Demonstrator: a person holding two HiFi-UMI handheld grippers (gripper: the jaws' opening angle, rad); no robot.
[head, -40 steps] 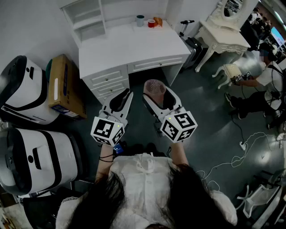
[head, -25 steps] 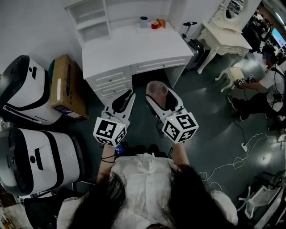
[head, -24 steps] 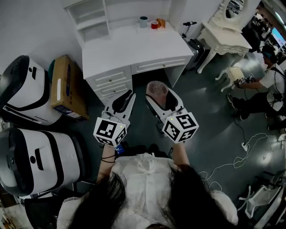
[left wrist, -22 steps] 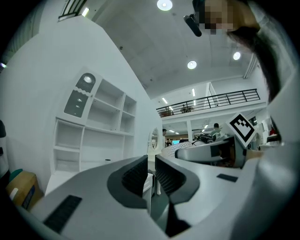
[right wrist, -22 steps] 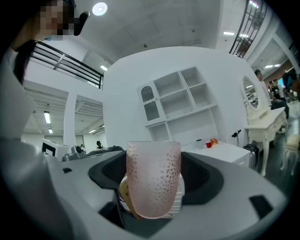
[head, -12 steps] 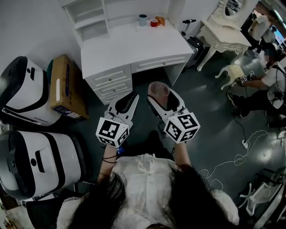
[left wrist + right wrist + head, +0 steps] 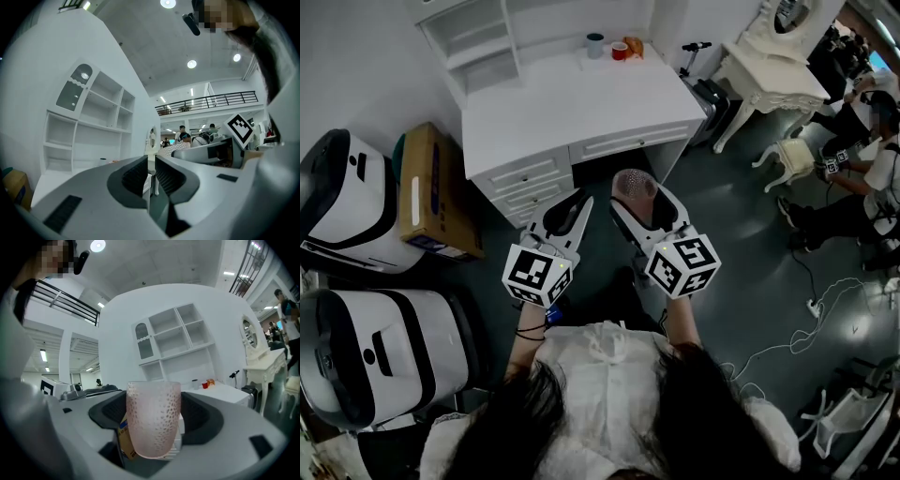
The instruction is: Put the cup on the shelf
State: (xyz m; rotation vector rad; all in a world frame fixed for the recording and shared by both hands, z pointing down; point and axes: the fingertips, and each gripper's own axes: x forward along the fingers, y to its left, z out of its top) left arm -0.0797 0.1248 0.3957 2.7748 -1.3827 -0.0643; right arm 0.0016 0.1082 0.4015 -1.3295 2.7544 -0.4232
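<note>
A frosted pink dimpled cup (image 7: 632,185) (image 7: 153,424) stands upright between the jaws of my right gripper (image 7: 639,199) (image 7: 153,423), which is shut on it. Left of it, my left gripper (image 7: 569,208) (image 7: 151,176) is shut on nothing, with only a thin slit between its ribbed pads. Both hang over the dark floor just in front of the white desk (image 7: 544,108) (image 7: 224,392). The white open shelf (image 7: 478,42) (image 7: 174,337) (image 7: 89,136) rises at the desk's back, against the wall. Its compartments look empty.
A blue cup (image 7: 595,43), a red cup (image 7: 619,50) and an orange thing (image 7: 633,45) sit at the desk's far edge. A cardboard box (image 7: 431,192) and two large white machines (image 7: 342,202) stand left. A dressing table (image 7: 773,66), stool (image 7: 792,155), people (image 7: 862,141) and floor cables (image 7: 825,300) lie right.
Both grippers have crept forward toward the desk, the cup still held. The people at the right have shifted about.
</note>
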